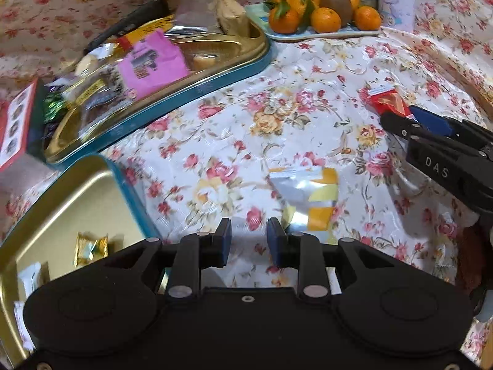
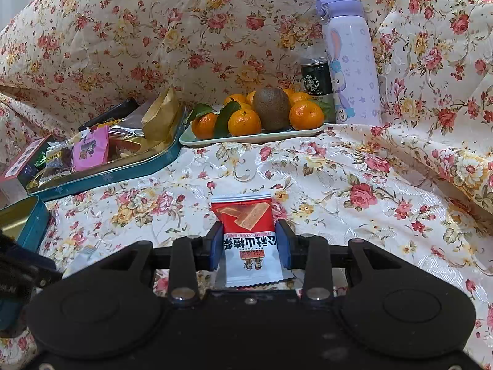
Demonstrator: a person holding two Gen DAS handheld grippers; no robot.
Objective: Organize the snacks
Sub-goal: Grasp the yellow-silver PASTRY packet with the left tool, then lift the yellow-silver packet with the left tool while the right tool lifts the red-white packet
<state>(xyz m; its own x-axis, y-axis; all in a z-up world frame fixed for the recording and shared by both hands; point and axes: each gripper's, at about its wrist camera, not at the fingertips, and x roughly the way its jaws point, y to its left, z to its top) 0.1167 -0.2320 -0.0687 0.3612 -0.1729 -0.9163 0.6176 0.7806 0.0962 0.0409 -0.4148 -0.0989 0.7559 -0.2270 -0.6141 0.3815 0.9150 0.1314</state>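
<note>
Between the right gripper (image 2: 249,243) pads, a red snack packet (image 2: 243,215) is clamped; left gripper (image 1: 249,240), narrowly parted and empty, is aimed at the silver-yellow packet (image 1: 308,197), a tin (image 1: 77,185) drop judged next.

Left wrist view: camera mounted behind the left gripper (image 1: 249,240), looking steeply down and close over the floral cloth (image 1: 277,108), a gold-lined tin (image 1: 61,191) at its near left. Right wrist view: camera behind the right gripper (image 2: 249,243), tilted less steeply, looking across the cloth toward the fruit tray (image 2: 252,137) and purple bottle (image 2: 351,61) at the back. Both views share the fruit tray, the snack-filled lid (image 1: 215,71) and the red packet (image 2: 243,215).
</note>
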